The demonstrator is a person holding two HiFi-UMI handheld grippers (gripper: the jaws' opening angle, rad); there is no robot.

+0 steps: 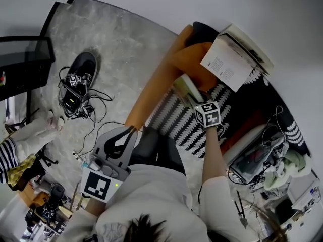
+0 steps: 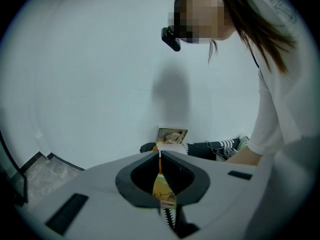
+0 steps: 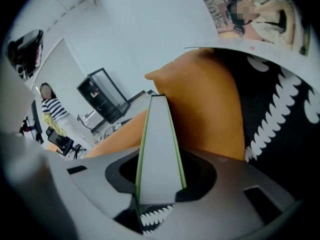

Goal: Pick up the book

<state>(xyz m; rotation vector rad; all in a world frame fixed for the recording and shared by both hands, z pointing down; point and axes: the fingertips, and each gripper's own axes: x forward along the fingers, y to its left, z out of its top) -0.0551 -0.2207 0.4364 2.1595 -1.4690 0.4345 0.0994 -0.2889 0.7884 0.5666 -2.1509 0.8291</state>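
A book [image 3: 157,154] with green covers and a grey page edge stands on edge between the jaws of my right gripper [image 3: 159,159], which is shut on it. In the head view this book [image 1: 182,88] rises beside the orange cushion [image 1: 174,64], just ahead of the right gripper [image 1: 194,100] and its marker cube. An open book [image 1: 233,59] leans at the far end of the cushion. My left gripper [image 1: 132,130] hangs back at the lower left, its jaws shut and holding nothing [image 2: 160,154].
A black blanket with a white zigzag pattern [image 1: 181,122] lies under the cushion. A black device with cables [image 1: 78,84] sits on the grey rug [image 1: 101,39]. A glass cabinet [image 1: 25,59] stands at left, a person in stripes [image 1: 7,155] sits nearby, and clutter [image 1: 262,160] lies at right.
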